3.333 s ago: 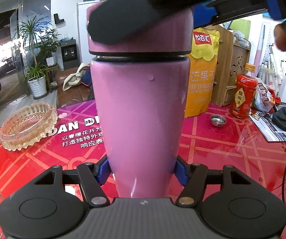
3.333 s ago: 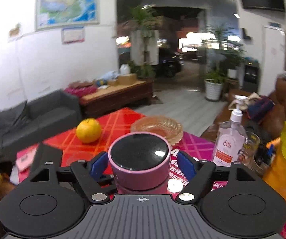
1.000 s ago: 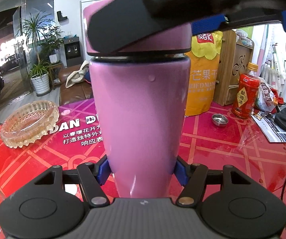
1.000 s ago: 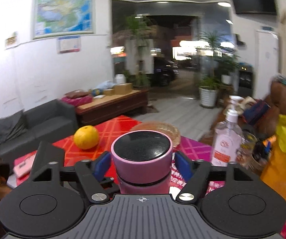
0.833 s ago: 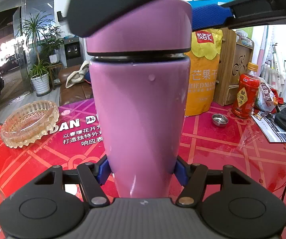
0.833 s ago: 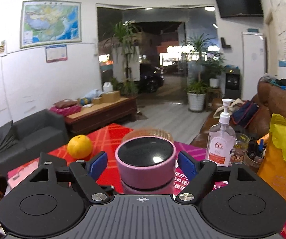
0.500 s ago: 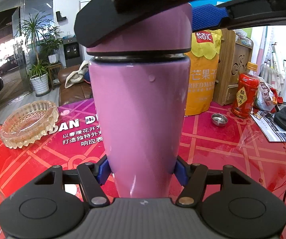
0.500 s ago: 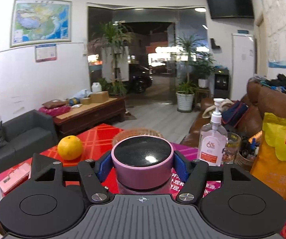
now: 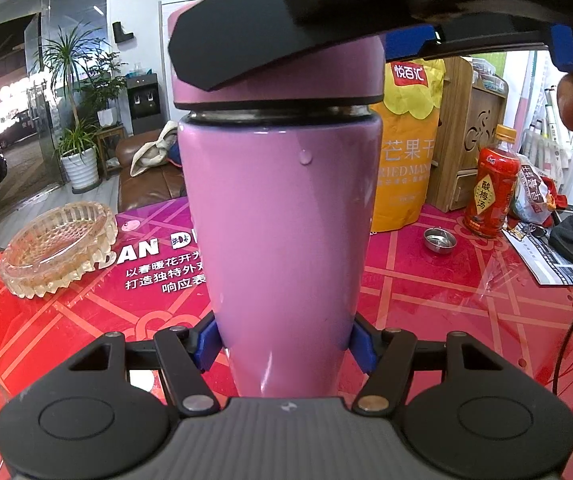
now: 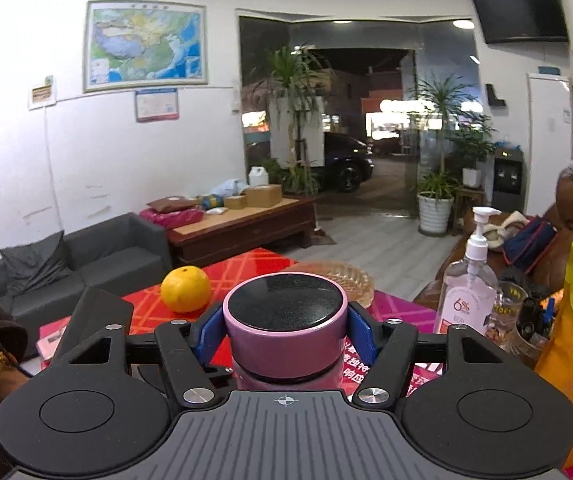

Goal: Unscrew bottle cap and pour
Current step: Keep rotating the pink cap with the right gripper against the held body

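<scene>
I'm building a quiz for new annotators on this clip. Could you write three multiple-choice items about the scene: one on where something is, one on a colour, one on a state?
1. Where does the right gripper grip the tall pink metal bottle?
A. its base
B. its cap
C. mid-body

2. What colour is the top face of the pink round cap?
A. black
B. white
C. yellow

3. How is the left gripper?
A. open, clear of the bottle
B. lying on the table
C. shut on the bottle's lower body

Key:
1 B, the blue pads press both sides of the cap.
2 A, a dark disc fills the pink rim.
3 C, both pads touch the bottle low down.
</scene>
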The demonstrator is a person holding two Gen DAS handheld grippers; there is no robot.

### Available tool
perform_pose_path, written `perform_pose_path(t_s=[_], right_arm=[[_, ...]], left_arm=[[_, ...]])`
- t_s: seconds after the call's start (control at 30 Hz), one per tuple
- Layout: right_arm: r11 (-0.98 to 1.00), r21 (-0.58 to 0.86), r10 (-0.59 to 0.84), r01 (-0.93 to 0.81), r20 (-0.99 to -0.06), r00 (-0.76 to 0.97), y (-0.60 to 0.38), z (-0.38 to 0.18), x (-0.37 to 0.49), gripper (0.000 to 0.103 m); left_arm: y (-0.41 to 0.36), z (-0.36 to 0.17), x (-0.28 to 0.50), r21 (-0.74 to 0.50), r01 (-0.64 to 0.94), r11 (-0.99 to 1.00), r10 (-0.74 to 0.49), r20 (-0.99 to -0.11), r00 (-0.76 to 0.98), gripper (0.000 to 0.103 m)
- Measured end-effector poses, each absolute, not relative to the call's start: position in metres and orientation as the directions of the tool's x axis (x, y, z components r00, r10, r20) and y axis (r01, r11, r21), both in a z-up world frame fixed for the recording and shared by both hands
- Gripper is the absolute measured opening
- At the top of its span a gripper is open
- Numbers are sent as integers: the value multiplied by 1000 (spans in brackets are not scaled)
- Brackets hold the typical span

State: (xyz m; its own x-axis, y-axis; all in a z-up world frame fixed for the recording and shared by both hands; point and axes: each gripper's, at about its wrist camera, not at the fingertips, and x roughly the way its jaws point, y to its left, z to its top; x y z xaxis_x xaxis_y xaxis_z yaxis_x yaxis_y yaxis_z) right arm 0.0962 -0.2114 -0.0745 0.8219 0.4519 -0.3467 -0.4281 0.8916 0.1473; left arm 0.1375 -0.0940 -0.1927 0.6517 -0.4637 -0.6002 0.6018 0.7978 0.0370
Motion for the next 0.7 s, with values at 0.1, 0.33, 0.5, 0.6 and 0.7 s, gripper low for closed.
perform_pose_path(t_s=[0.1,0.33,0.5,0.6,0.7], right_arm=[[885,159,465,-438,-345,815,-215,-75,97,73],[921,86,387,-380,-314,867,-200,-68,85,77],[934,46,348,-355,-343,872,-196,-67,86,66],[932,37,350,-361,-353,868,-197,-68,86,64],[913,43,395,-406,-350,850,-205,-70,86,64]], left_arm=[[-95,-194,138,37,602,798,-464,-600,652,66],[-96,-195,138,39,604,796,-464,-601,651,66],[-95,-194,138,41,605,795,-464,-603,650,66],[-94,-194,139,40,606,794,-465,-603,649,66],[-94,-194,139,39,606,795,-465,-603,649,66]])
